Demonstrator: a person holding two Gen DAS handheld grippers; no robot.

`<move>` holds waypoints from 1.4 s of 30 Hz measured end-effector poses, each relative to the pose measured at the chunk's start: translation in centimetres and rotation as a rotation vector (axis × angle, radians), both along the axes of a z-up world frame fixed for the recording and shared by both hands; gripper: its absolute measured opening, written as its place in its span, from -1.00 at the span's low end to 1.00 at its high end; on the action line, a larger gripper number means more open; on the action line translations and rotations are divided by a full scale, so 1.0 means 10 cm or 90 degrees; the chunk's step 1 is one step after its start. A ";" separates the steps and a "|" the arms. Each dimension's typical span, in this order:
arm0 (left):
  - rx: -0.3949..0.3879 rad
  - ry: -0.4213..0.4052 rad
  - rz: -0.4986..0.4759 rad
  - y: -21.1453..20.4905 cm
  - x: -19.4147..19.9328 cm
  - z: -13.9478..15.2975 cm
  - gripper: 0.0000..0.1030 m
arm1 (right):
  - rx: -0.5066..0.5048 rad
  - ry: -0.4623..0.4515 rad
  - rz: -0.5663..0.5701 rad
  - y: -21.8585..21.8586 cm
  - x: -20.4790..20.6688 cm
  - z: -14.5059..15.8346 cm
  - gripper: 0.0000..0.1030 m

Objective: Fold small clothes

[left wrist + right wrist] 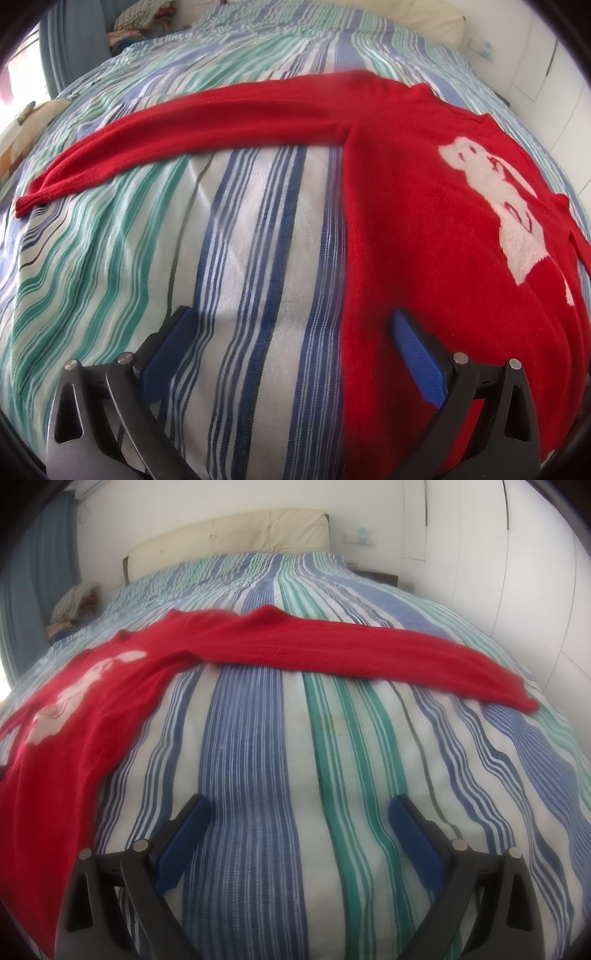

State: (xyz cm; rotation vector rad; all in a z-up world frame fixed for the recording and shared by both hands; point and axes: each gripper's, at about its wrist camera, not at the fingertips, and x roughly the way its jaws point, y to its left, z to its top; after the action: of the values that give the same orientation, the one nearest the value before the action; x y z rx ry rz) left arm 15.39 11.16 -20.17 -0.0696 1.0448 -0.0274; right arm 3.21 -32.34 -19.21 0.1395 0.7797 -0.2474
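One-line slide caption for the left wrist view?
Open left gripper hovers at the side edge of a red sweater spread flat on a striped bedspread, sleeve outstretched.

Home bedroom: striped bed [258, 738] w/ padded headboard [229, 535], wardrobe [535, 590].

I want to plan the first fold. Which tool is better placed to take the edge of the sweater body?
Probably the left tool: open, it straddles the red sweater body's side edge, one finger over it. The right tool, also open, hovers over bare striped bedspread, sweater off to its left.

Both views low over sweater [424, 221]
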 end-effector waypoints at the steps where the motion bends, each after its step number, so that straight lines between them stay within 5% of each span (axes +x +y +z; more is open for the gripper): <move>1: 0.000 0.000 0.000 0.00 0.00 0.00 0.99 | 0.000 0.000 0.000 0.00 0.00 0.00 0.87; 20: 0.004 0.011 -0.006 -0.01 -0.02 0.04 0.99 | -0.001 -0.001 -0.001 0.00 -0.01 0.00 0.88; 28: -0.044 -0.033 -0.058 0.08 0.04 0.68 0.97 | -0.006 0.049 0.007 -0.01 0.05 0.07 0.90; 34: -0.109 -0.047 -0.143 0.03 0.88 1.20 0.98 | 0.018 0.054 0.090 -0.02 0.21 0.58 0.89; 38: -0.085 0.011 -0.169 -0.23 1.73 1.06 0.97 | 0.020 0.023 0.171 -0.09 0.82 1.07 0.89; 42: -0.057 0.031 -0.192 -0.52 2.33 0.89 0.97 | 0.096 0.037 0.217 -0.22 1.79 1.29 0.89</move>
State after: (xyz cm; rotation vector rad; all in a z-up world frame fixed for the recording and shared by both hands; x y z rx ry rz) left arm 38.71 5.99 -11.27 0.0074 1.0950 -0.3474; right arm 21.07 -34.55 -6.27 0.1388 0.8663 0.1312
